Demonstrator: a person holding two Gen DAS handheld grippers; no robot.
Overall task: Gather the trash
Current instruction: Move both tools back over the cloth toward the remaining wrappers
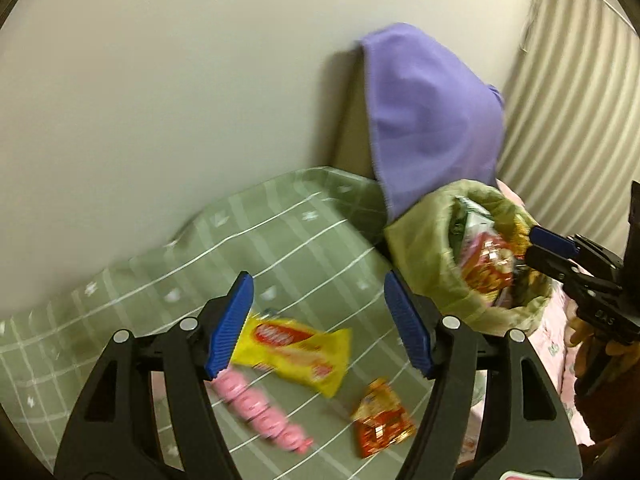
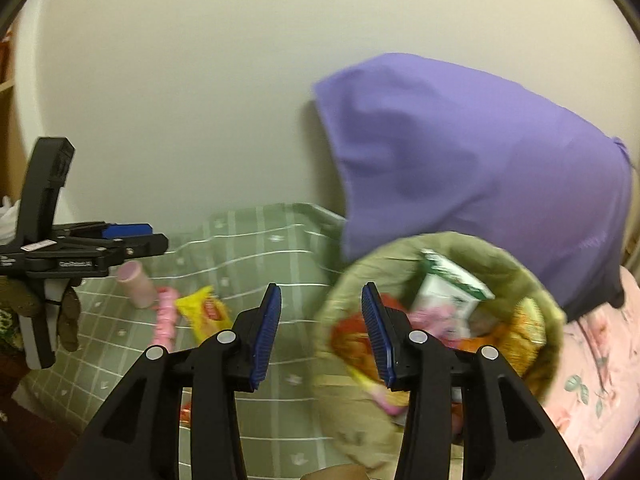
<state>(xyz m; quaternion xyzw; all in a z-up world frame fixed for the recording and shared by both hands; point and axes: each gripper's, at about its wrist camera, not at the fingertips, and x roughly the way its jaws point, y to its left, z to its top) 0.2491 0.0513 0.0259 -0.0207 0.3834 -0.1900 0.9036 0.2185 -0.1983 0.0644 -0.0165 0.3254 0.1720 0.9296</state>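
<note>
Green checked cloth (image 1: 280, 240) is spread below. Right of it, a green-lined bin (image 2: 552, 320) is filled with wrappers. Yellow wrapper (image 1: 296, 350), pink roll (image 1: 260, 412) and red wrapper (image 1: 380, 420) are left near the left gripper (image 1: 320, 320), spread wide and empty. The right gripper (image 2: 322, 336) is parted, empty, by the bin's near rim.

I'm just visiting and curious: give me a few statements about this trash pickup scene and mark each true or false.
1. The left gripper has its jaws open with nothing between them. True.
2. The trash bin is empty. False: it already holds several wrappers.
3. A yellow wrapper lies on the green checked cloth. True.
4. The purple cloth lies flat on the bed. False: it hangs up behind the bin.
5. The right gripper is clamping a wrapper. False: its jaws stand open with nothing in them.
</note>
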